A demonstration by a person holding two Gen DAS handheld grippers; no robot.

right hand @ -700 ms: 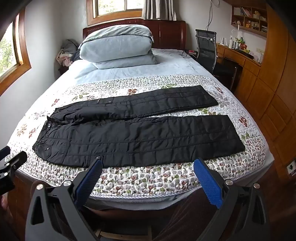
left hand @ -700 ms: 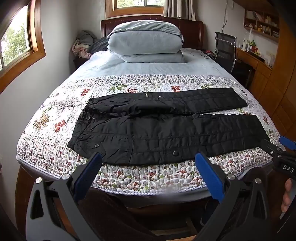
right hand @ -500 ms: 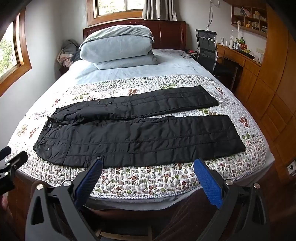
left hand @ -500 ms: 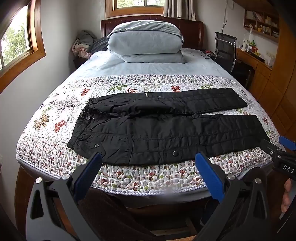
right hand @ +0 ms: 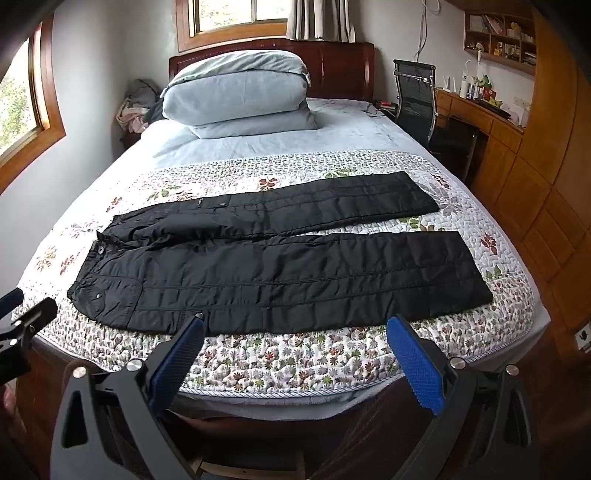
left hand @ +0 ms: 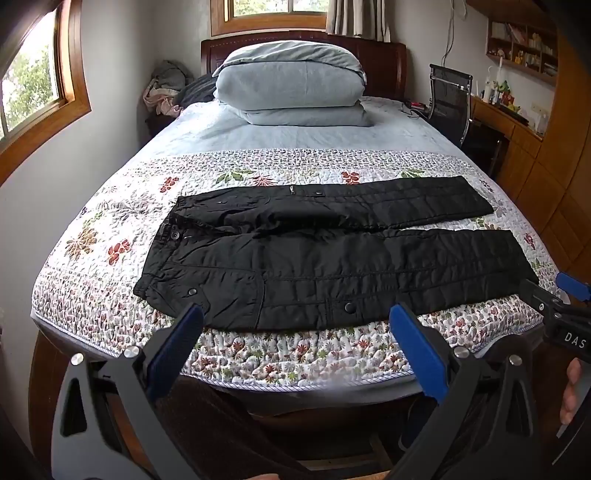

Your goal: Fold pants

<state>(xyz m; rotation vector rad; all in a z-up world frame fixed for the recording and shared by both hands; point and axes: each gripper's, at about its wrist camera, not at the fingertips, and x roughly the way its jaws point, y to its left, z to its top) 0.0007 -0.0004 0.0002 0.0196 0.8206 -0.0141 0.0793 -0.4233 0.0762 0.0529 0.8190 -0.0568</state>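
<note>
the pants (left hand: 332,254) are seen as black quilted cloth with a slight sheen; the bedspread (left hand: 110,236) as matt stitched floral cloth; the headboard (left hand: 388,62) as glossy dark wood.

- Soft, even daylight fills the room, coming from the window (left hand: 280,4) above the headboard and a side window (left hand: 31,88) on the left wall.
- Shadows are faint; the black pants (right hand: 280,266) show little fabric detail.
- Both windows look overexposed, perhaps hiding what lies outside.
- Strong fisheye bending curves the walls and the bed (left hand: 295,354) edges, with dark corners.
- The near blue fingers (right hand: 415,362) look slightly soft.
</note>
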